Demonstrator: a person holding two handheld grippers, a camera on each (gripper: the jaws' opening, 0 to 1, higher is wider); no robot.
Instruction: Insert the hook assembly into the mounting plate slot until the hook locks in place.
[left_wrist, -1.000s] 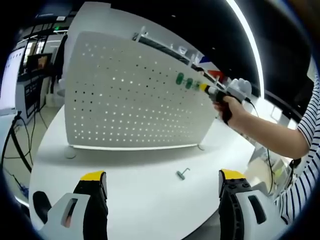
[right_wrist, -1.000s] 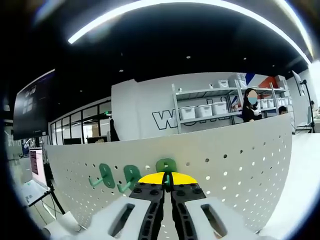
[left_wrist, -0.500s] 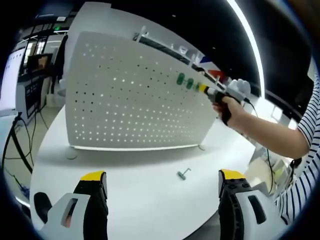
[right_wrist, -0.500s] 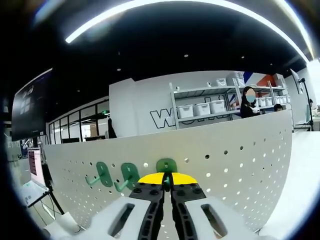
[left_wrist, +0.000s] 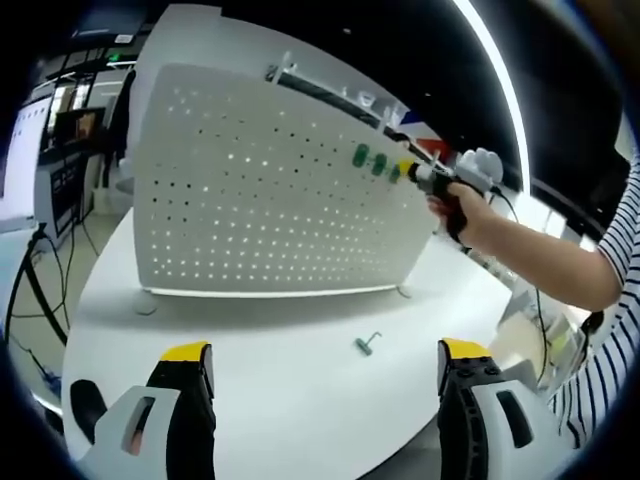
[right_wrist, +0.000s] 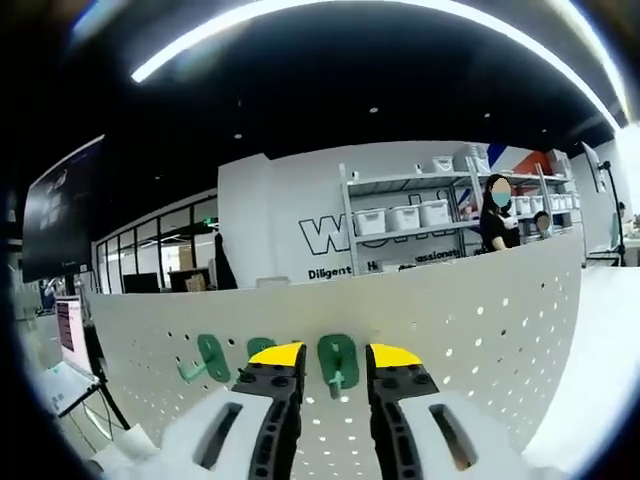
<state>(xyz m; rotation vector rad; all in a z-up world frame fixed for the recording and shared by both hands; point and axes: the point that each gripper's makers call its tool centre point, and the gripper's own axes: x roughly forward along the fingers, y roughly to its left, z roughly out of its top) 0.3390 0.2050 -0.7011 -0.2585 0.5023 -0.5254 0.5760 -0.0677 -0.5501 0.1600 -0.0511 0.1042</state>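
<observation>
The white pegboard (left_wrist: 260, 190) stands upright on a round white table (left_wrist: 250, 400). Two green hooks (left_wrist: 360, 156) hang near its upper right. In the left gripper view, a person's hand holds my right gripper (left_wrist: 408, 172) at the board just past them. In the right gripper view, my right gripper (right_wrist: 335, 356) is open, its yellow-tipped jaws on either side of a third green hook (right_wrist: 337, 362) that sits in the pegboard (right_wrist: 480, 320). A neighbouring green hook (right_wrist: 212, 356) hangs to its left. My left gripper (left_wrist: 325, 352) stays open low over the table. A loose hook (left_wrist: 366, 345) lies ahead of it.
A person's striped sleeve (left_wrist: 615, 270) reaches in from the right. Cables (left_wrist: 30, 290) and a monitor (left_wrist: 75, 125) are off the table's left edge. Behind the board are shelves with white bins (right_wrist: 405, 220) and a person standing (right_wrist: 495, 215).
My right gripper has opened and let go of the third green hook, which stays in the pegboard. My left gripper and the loose hook have not moved.
</observation>
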